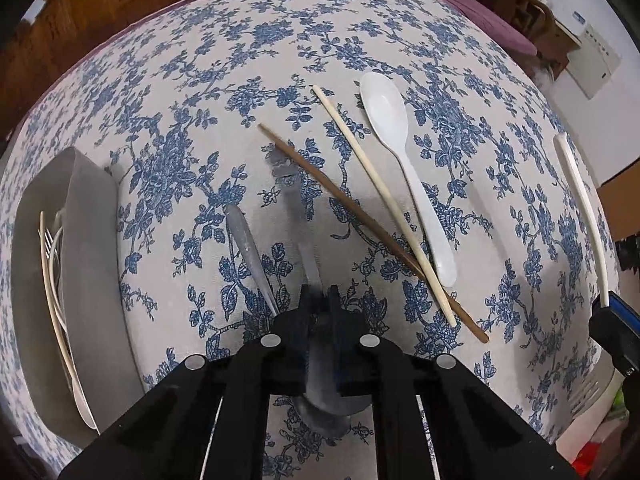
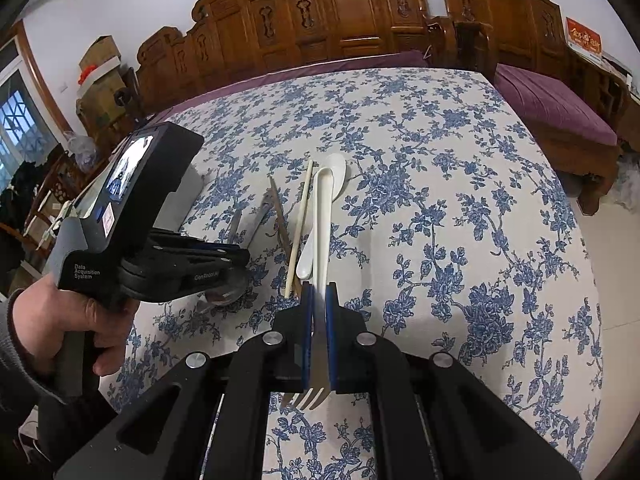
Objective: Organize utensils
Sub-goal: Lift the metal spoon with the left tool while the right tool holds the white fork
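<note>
My left gripper (image 1: 320, 294) is shut on a metal spoon (image 1: 298, 216); its bowl sits between the jaws near the camera and its handle points away over the table. My right gripper (image 2: 319, 290) is shut on a white plastic fork (image 2: 322, 216), tines toward the camera; this fork also shows at the right in the left wrist view (image 1: 582, 208). On the cloth lie a white plastic spoon (image 1: 404, 160), a cream chopstick (image 1: 384, 204), a brown chopstick (image 1: 360, 224) and a metal knife (image 1: 248, 252). A grey tray (image 1: 92, 272) at left holds forks and a cream chopstick.
The table has a blue floral cloth (image 2: 460, 220). The left hand-held gripper body (image 2: 132, 216) fills the left of the right wrist view. Carved wooden furniture (image 2: 340, 12) with purple cushions stands behind the table. Cardboard boxes (image 2: 100, 76) are stacked at far left.
</note>
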### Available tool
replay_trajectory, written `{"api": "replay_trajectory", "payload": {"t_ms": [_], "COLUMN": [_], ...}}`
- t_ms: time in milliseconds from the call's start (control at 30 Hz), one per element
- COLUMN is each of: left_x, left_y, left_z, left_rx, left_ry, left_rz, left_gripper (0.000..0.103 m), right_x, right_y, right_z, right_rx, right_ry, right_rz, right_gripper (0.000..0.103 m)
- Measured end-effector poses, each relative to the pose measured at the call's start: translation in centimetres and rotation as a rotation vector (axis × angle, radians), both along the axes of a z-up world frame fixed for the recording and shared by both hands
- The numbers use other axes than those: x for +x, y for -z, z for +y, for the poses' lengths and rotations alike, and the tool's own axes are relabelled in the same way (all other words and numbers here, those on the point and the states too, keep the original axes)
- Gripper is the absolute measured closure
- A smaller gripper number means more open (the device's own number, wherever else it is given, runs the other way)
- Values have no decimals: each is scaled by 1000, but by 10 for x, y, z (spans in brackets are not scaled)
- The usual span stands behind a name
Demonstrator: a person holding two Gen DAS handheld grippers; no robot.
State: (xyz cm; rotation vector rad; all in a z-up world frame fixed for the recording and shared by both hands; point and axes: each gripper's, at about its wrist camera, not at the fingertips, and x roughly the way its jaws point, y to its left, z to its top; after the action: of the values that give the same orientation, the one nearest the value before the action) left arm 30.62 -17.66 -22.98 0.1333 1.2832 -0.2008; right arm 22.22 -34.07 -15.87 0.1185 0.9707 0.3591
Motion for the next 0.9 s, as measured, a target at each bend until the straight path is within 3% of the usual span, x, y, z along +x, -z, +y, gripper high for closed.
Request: {"api": "replay_trajectory", "payload": {"t_ms": [333, 900], "left_x": [-13, -33], "left_y": [-8, -53], "left_z": [17, 40], "left_rx": [-3, -66], "left_ry": [-12, 24], "left_rz": [-39, -146], "left_gripper": [98, 98], "right_x": [0, -6], "right_y": [-2, -14], "right_z": [2, 17], "right_rx": [-5, -11], "right_ry": [-10, -31], "right_rz": [-3, -41], "right_gripper": [95, 95]}}
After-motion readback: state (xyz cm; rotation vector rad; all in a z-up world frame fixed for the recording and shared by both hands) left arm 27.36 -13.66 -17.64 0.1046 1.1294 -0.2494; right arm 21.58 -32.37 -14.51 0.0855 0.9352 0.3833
